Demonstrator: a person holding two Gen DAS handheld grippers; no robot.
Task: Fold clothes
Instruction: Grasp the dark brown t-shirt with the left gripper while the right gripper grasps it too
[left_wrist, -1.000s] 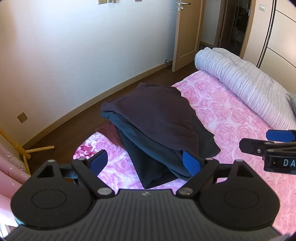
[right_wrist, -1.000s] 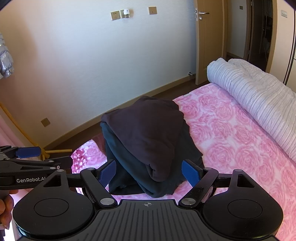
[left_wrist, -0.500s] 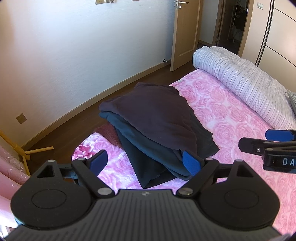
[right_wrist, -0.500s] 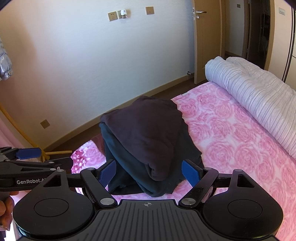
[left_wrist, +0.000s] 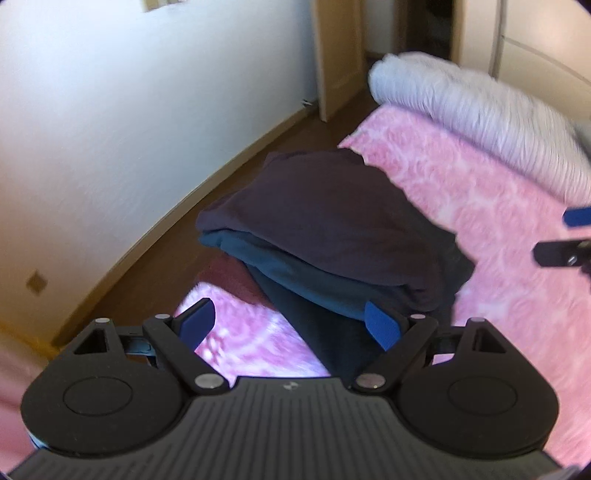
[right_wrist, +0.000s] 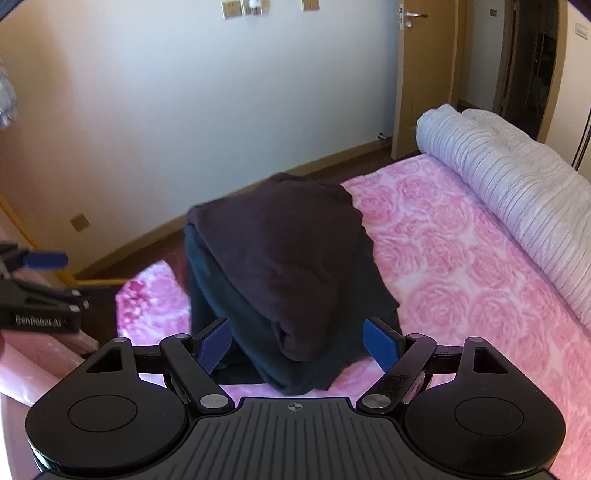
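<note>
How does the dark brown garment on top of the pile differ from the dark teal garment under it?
The dark brown garment lies on top of the pile, fully exposed; the dark teal garment sits beneath it, showing only at the edges. The brown one is warm purplish brown; the teal one is cooler blue-green. Both are dark, soft, loosely folded fabrics on the pink rose-patterned bedspread.

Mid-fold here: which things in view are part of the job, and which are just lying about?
Job:
- dark brown garment, top of pile
- dark teal garment beneath it
- left gripper, open
- right gripper, open

Lying about:
- rolled white quilt
- pink rose bedspread
- door
</note>
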